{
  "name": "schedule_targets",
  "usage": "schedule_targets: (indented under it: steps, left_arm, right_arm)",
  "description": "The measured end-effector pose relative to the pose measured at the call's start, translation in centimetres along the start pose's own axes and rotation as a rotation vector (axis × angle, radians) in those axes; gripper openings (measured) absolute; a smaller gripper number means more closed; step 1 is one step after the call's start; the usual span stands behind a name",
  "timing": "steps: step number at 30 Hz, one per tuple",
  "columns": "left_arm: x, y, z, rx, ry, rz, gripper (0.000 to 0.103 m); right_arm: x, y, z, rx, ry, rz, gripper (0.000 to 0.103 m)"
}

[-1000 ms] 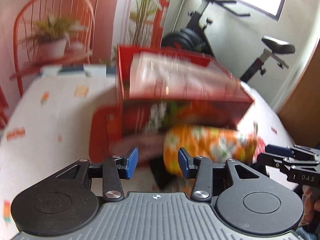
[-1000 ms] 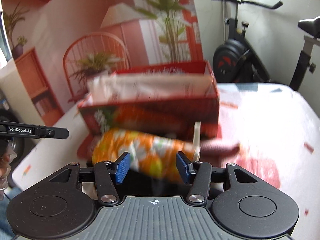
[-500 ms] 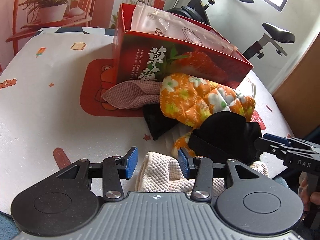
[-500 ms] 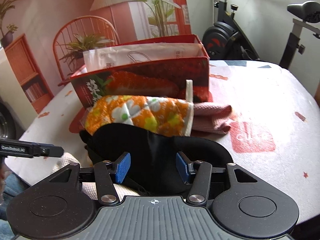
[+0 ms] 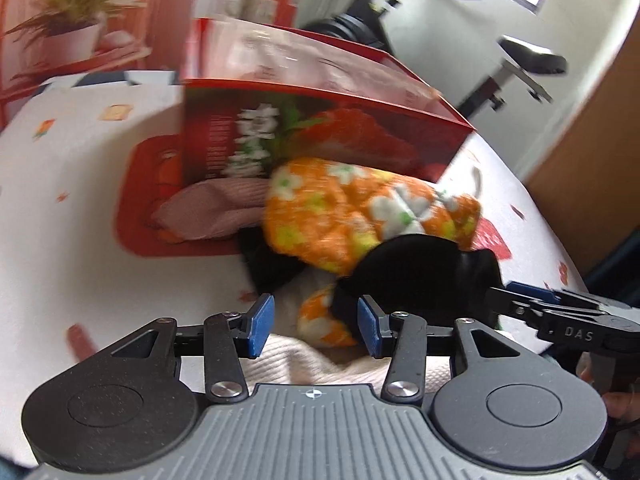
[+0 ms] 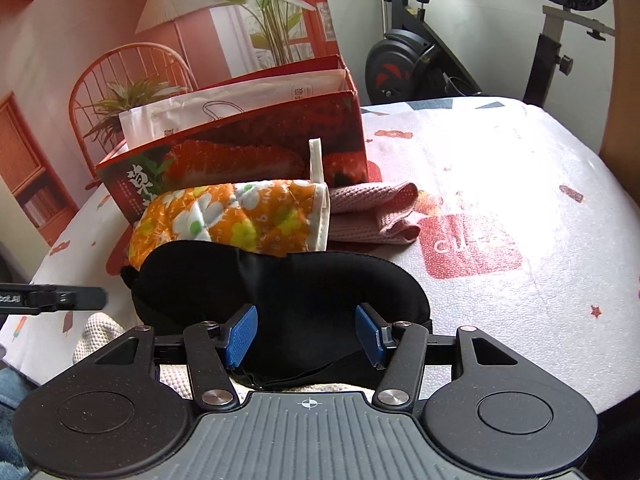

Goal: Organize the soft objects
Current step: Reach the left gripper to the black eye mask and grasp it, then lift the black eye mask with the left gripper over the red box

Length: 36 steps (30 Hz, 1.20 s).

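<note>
Soft things lay heaped on the table (image 6: 520, 208) in front of the red box (image 6: 248, 140), which I took as the place meant for them, since a white packet (image 6: 224, 108) already stood inside it. Against the box's front leaned the orange mitt (image 6: 232, 220), its loop standing up, with the pink cloth (image 6: 376, 216) tucked beside it at the box's corner. Nearer me than the mitt, the black eye mask (image 6: 280, 292) rested on top of the heap, partly over a white towel (image 5: 320, 364) at the table edge, so it was likely the easiest piece to lift first. My right gripper (image 6: 306, 334) hung over the mask, jaws parting, pads either side of it but not pressing. My left gripper (image 5: 316, 326) was also spreading, empty, above the towel and an orange scrap, probably readying to take the layer underneath.
</note>
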State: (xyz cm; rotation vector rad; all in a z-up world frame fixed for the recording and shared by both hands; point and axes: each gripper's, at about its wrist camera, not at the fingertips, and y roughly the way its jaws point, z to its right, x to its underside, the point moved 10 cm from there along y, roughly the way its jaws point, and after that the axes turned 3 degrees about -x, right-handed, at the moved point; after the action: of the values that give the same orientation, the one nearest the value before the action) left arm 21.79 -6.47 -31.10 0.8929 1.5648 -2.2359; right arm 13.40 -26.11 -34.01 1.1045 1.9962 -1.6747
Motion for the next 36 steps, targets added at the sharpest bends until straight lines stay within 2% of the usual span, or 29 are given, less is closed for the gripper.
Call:
schedule_targets:
  steps: [5, 10, 11, 12, 13, 16, 24, 26, 29, 36]
  left_arm:
    - [-0.4, 2.4, 2.4, 0.038, 0.057, -0.033, 0.052]
    - [-0.4, 3.7, 3.2, 0.012, 0.059, -0.02, 0.051]
    - [-0.3, 3.6, 3.3, 0.014, 0.065, -0.013, 0.048]
    - [-0.3, 3.4, 3.3, 0.009, 0.083, -0.004, 0.031]
    - [-0.2, 3.2, 3.3, -0.014, 0.114, 0.003, 0.022]
    - [-0.5, 2.6, 3.1, -0.044, 0.139, 0.045, 0.015]
    - [-1.8, 0.8, 0.3, -0.131, 0.057, 0.126, 0.014]
    - [-1.6, 0.7, -0.7, -0.155, 0.024, 0.122, 0.014]
    - [-0.7, 1.0, -2.1, -0.149, -0.033, 0.085, 0.014]
    - [0.0, 1.0, -3.1, -0.147, -0.053, 0.072, 0.015]
  right_arm:
    - [0.2, 0.1, 0.3, -0.004, 0.012, 0.003, 0.052]
    - [0.4, 0.0, 0.9, -0.001, 0.031, 0.014, 0.053]
    - [0.4, 0.0, 1.1, 0.003, 0.036, 0.017, 0.054]
    - [0.4, 0.0, 1.3, 0.006, 0.043, 0.019, 0.055]
    - [0.4, 0.1, 1.5, 0.008, 0.049, 0.02, 0.056]
    - [0.5, 0.3, 1.8, 0.017, 0.063, 0.022, 0.057]
    - [0.7, 0.9, 1.8, 0.023, 0.06, 0.025, 0.063]
    - [0.9, 1.2, 1.8, 0.021, 0.063, 0.021, 0.063]
    - [1.0, 1.5, 1.6, 0.001, 0.068, 0.014, 0.063]
    - [0.3, 1.9, 0.7, -0.041, 0.04, 0.033, 0.063]
